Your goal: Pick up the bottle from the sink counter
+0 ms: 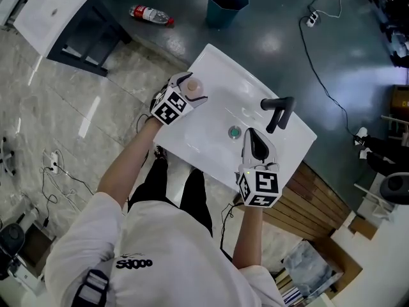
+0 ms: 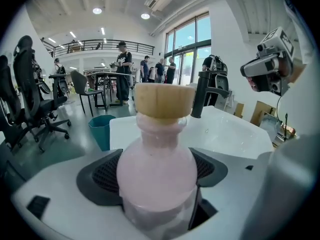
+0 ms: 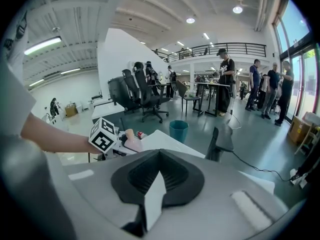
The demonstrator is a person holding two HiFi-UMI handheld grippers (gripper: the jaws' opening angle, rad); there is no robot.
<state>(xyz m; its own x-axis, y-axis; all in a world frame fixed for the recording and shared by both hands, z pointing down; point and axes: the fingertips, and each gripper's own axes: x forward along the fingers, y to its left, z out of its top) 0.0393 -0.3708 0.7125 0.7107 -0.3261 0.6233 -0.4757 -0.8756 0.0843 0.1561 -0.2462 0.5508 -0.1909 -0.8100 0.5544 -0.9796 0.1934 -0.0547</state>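
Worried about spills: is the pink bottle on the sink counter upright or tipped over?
Upright. In the left gripper view the bottle stands with its wide body below and its tan cap on top.

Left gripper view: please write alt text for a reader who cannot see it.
A pink bottle with a tan cap stands close up between the left gripper's wide-open jaws. Behind it lie a white sink counter and a black faucet, then a bright hall with office chairs and standing people.
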